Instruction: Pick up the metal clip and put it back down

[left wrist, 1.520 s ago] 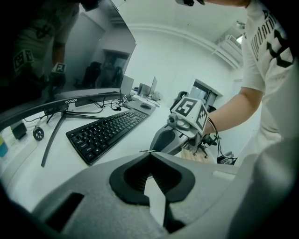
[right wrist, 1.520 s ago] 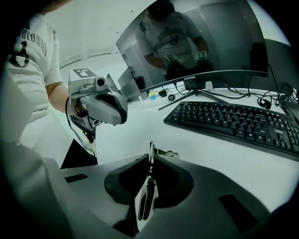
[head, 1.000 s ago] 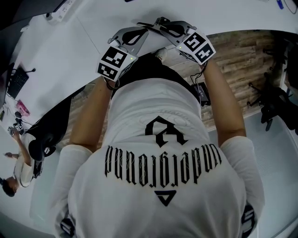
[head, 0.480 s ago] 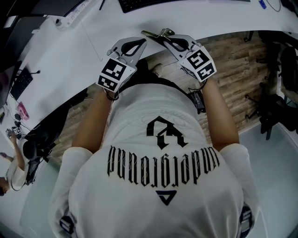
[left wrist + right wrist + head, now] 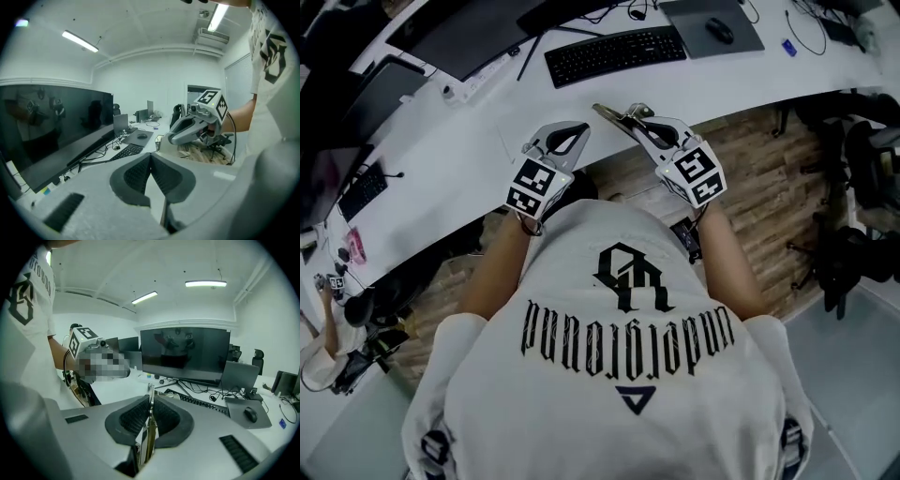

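Both hand-held grippers have risen since a second ago, and a black keyboard [image 5: 614,54] now shows at upper centre on the long white desk [image 5: 459,159]. Left of centre, the grey left gripper [image 5: 579,129], its marker cube behind it, has its jaws pressed together on nothing. Just right of it, the thin metal clip [image 5: 606,112] juts toward upper left above the desk, pinched between the closed pads of the right gripper [image 5: 630,122]. Below, the person's white T-shirt [image 5: 619,375] carries upside-down black lettering, apparently "underground".
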Motion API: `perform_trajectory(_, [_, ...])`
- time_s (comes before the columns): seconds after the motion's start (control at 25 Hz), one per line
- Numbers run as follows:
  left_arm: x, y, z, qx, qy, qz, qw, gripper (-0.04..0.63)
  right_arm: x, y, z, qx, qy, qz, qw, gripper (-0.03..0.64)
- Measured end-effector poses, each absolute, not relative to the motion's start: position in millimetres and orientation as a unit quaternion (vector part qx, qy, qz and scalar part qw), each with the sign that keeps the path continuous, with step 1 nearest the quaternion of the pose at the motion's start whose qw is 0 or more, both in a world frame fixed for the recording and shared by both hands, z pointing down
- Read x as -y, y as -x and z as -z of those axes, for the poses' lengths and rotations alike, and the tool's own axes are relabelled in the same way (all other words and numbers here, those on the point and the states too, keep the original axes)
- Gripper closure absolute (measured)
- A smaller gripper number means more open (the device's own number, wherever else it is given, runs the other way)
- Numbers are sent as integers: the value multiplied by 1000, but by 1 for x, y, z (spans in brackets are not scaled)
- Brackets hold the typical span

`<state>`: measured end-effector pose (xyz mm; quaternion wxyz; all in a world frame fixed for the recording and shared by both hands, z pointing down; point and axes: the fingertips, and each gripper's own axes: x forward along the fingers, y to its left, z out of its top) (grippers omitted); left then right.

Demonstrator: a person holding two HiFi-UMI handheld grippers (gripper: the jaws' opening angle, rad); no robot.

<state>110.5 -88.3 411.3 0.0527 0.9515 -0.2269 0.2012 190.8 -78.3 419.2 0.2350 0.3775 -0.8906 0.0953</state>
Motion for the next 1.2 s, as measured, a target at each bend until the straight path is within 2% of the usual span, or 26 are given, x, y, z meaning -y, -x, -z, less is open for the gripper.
perform_trajectory(0.56, [90,-79,-365,276,-945,-170,45,581,69,-179,-368,902,-377,-45,207,583])
perform_trajectory(1.2, [87,49,-365,318,-932,-162,59,581,96,-66,-349,921,-339,-46,188,584])
